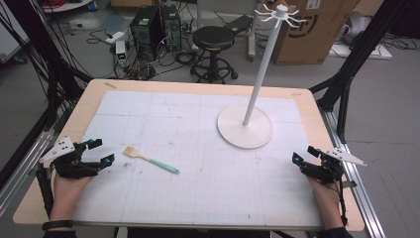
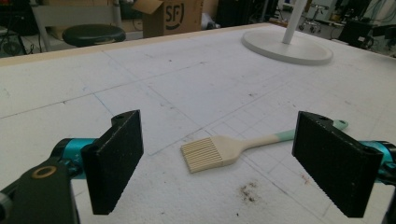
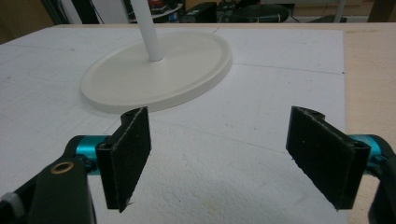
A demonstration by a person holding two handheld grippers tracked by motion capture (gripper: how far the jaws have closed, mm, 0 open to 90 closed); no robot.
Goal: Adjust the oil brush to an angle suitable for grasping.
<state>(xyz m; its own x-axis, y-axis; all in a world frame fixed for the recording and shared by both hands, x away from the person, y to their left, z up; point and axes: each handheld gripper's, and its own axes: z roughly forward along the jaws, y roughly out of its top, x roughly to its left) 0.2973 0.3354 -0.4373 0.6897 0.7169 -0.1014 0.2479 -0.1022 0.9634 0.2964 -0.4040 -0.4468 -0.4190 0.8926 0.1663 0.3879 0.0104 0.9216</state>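
step in hand: approach, by my reading. the left gripper [image 1: 99, 152] rests at the left edge of the table [image 1: 307, 101] with its jaws aimed at the pastry brush [image 1: 150, 159]; nothing is picked up yet.
left tool state: jaws spread wide with nothing between the pads; in the left gripper view the left gripper [image 2: 219, 163] frames the pastry brush [image 2: 243, 145], which lies a little beyond the pads and apart from them.
right tool state: the right gripper [image 1: 303, 154] sits at the table's right edge, jaws wide apart and empty; in the right gripper view the right gripper [image 3: 219, 158] looks over bare white mat [image 3: 224, 177] toward the stand base [image 3: 159, 70].
brush place: flat on the white mat [image 1: 198, 148], left of centre, just beside the left gripper and well apart from the hanging stand [image 1: 257, 89] at the right rear.
brush pointing: in the high view the bristle head points up-left toward the left gripper; the mint-green handle end points down-right toward the table's middle.
long axis: a shallow diagonal across the mat, nearly crosswise to the person.
stand: white pole on a round base, hooks at the top, upright and nothing hung on it.
next move calls for: probably moving the left gripper forward so the pads straddle the thin neck or handle across its long axis, lowering close to the mat, then closing; the brush is flat and low, so the pads must come down near the surface.
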